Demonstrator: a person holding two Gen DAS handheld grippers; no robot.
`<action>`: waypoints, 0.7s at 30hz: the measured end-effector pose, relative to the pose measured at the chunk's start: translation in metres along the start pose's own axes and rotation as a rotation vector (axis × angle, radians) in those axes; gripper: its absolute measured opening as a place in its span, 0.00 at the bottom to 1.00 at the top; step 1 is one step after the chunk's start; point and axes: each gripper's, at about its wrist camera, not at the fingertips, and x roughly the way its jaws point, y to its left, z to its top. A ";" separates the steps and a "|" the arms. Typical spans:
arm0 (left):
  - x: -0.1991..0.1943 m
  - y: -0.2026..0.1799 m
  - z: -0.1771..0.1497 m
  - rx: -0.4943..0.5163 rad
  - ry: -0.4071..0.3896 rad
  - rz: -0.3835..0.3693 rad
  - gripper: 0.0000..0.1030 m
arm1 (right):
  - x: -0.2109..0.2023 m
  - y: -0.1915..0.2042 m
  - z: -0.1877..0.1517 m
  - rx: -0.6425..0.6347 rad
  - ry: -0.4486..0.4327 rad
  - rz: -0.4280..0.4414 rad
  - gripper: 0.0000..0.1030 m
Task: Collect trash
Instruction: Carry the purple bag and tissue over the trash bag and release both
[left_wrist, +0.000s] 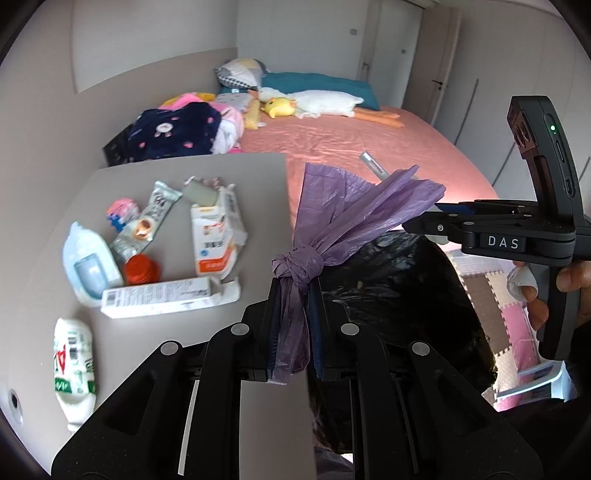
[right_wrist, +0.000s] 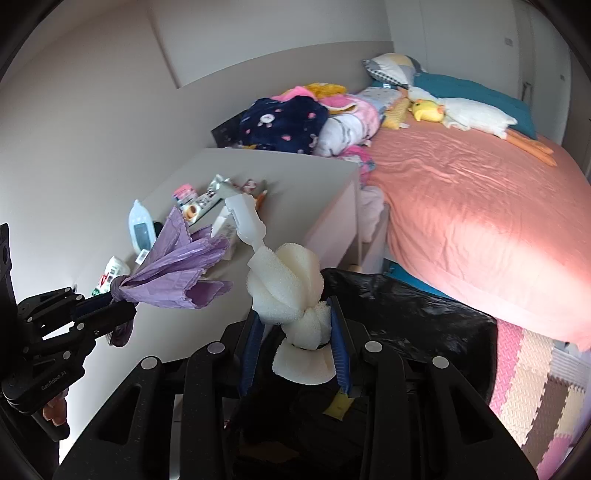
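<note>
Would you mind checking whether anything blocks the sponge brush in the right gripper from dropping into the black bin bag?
Nothing visible does: the sponge brush in the right gripper sits directly above the open black bin bag.

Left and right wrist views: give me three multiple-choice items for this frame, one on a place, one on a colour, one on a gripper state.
1. Where do the trash cartons lie?
A. on the bed
B. on the grey table
C. on the floor mat

2. What colour is the knotted bag in the left gripper?
A. purple
B. green
C. white

3. What is the right gripper doing?
A. hanging open
B. shut on nothing
C. shut on a white foam piece

Answers:
1 B: the cartons rest on the grey table.
2 A: the knotted bag is purple between the left gripper fingers.
3 C: the right gripper pinches the white foam piece.
</note>
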 end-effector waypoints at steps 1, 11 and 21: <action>0.003 -0.003 0.002 0.009 0.003 -0.008 0.14 | -0.001 -0.003 0.000 0.005 -0.002 -0.004 0.35; 0.025 -0.030 0.018 0.062 0.026 -0.078 0.14 | -0.021 -0.035 -0.009 0.078 -0.029 -0.067 0.35; 0.047 -0.062 0.022 0.115 0.081 -0.181 0.14 | -0.040 -0.070 -0.019 0.174 -0.051 -0.128 0.36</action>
